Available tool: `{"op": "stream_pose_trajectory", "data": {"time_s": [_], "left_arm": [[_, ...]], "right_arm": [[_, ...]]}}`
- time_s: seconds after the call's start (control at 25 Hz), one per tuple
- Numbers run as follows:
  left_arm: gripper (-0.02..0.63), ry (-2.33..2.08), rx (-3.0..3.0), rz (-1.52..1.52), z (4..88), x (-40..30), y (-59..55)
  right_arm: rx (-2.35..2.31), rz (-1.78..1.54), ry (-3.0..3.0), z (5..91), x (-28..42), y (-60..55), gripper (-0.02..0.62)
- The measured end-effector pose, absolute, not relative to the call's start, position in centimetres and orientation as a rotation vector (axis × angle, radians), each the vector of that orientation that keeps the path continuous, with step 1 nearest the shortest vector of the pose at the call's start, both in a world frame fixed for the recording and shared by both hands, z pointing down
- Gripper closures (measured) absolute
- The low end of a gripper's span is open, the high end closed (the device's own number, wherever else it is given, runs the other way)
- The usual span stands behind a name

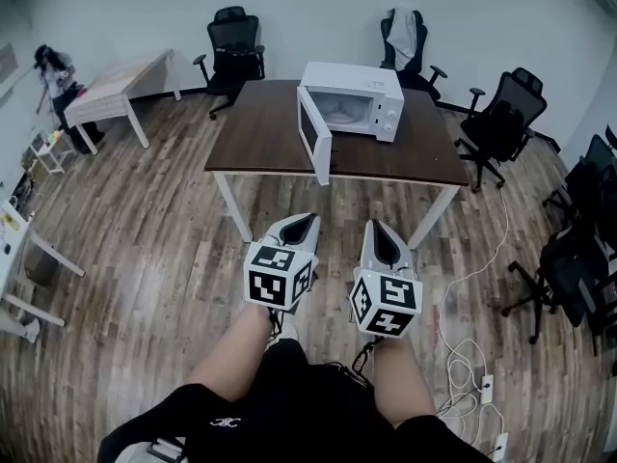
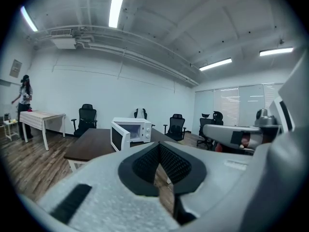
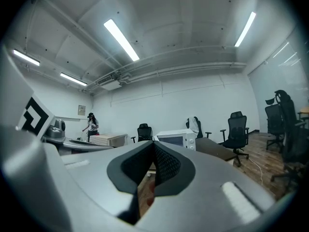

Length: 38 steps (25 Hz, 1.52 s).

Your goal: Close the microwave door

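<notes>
Head view: the white microwave [image 1: 362, 99] stands toward the far right of the dark wooden table [image 1: 260, 133]. Its door [image 1: 314, 135] is swung wide on the left hinge, and the free edge juts past the table's near edge toward me.

I judge this to be the approach step. Nothing touches the door yet, and my 2 grippers are well apart from it, over the plank floor [image 1: 145, 258] short of the table. The left gripper [image 1: 307, 220] and the right gripper [image 1: 374, 228] are held side by side in front of my knees, marker cubes toward the camera and tips aimed at the table.

Both are clenched on nothing. In the left gripper view the ribbed pads [image 2: 171, 166] meet at the tip with only floor showing below them, and the microwave [image 2: 137, 129] is small beyond. The right gripper view shows the same, with its pads [image 3: 166, 166] together and empty. By my reading the left gripper tips slightly downward and the right runs about level.

The next move, as I see it, is to close the distance to the table. Then I would bring the left gripper, the nearer one, against the door's outer face near its free edge and sweep it round to the right until it latches. Clenched jaws should serve as a blunt pusher.
</notes>
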State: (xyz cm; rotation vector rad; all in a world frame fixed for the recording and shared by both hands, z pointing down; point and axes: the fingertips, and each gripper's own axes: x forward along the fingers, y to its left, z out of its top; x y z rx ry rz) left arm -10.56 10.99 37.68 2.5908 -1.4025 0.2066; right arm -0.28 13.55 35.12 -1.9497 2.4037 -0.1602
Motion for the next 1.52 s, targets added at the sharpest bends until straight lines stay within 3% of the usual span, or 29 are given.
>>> {"op": "stream_pose_trajectory", "data": {"time_s": [1.52], "left_arm": [[0.597,-1.342,2.516,0.236,42.3,-12.1,-12.1]], "right_arm": [[-2.037,-0.209,2.47,39.4,-1.3,-9.3,0.586]]}}
